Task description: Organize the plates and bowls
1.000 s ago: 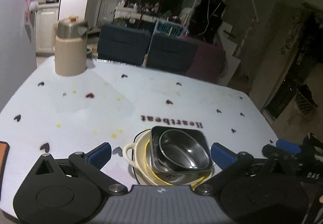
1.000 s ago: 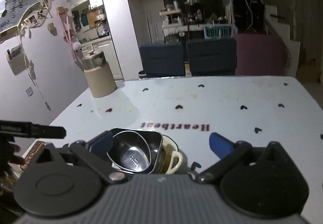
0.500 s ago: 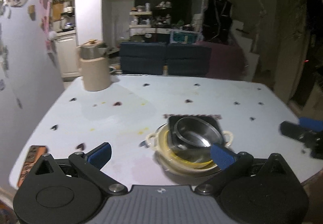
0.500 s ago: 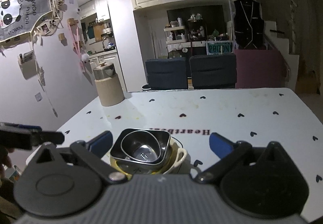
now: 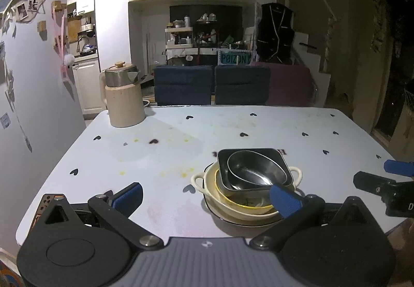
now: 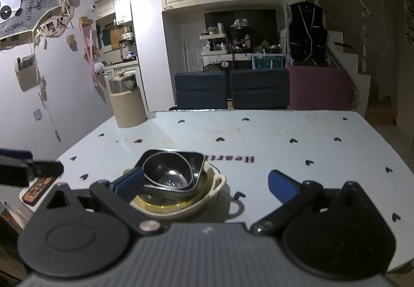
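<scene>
Stack: round steel bowl (image 5: 252,171) in square steel dish (image 5: 278,157), inside cream handled bowl (image 5: 207,180), lower centre on table (image 5: 155,136).
Left gripper (image 5: 205,197): jaws spread, empty.
Right gripper (image 6: 205,182): jaws spread, empty.
Kettle (image 5: 124,98): upper left.

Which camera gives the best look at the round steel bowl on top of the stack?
The left wrist view: the round steel bowl sits nearly unobstructed inside the square metal dish, its rim and interior clear. In the right wrist view the bowl is visible, but a blue finger pad overlaps its left edge.
</scene>
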`<act>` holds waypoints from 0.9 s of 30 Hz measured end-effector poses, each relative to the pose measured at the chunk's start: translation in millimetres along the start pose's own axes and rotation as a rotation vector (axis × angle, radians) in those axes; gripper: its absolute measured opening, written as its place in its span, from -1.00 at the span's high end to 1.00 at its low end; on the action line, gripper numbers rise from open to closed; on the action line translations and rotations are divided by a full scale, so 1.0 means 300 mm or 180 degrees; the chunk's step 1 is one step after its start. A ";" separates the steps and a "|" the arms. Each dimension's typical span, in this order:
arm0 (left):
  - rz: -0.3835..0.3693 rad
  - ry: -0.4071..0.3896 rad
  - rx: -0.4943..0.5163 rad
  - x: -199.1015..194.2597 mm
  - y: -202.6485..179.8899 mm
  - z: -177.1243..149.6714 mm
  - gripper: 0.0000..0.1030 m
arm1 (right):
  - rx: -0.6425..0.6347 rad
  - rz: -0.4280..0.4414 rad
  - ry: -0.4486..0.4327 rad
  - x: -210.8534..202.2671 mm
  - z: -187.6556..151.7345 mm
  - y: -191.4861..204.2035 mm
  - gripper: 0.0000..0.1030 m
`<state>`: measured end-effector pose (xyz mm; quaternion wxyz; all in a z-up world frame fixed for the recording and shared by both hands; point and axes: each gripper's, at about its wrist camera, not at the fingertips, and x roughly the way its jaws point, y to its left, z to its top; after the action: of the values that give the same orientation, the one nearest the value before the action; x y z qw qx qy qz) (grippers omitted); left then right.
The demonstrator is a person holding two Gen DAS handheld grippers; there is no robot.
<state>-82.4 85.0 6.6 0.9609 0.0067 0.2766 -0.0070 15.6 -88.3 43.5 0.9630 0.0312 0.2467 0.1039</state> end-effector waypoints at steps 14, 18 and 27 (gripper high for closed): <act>0.0064 -0.0020 0.0065 0.021 0.009 -0.062 -1.00 | -0.0100 -0.0036 0.0010 -0.002 -0.045 0.013 -0.99; 0.0071 -0.0020 0.0043 0.024 0.014 -0.064 -1.00 | -0.0127 -0.0036 0.0020 -0.001 -0.044 0.017 -0.99; 0.0087 -0.0011 0.0002 0.028 0.020 -0.065 -1.00 | -0.0196 0.0008 0.0028 -0.010 -0.042 0.022 -0.99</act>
<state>-85.5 91.1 -14.4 0.9614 0.0109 0.2749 0.0059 5.7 -82.5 34.7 0.9623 0.0014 0.2476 0.1128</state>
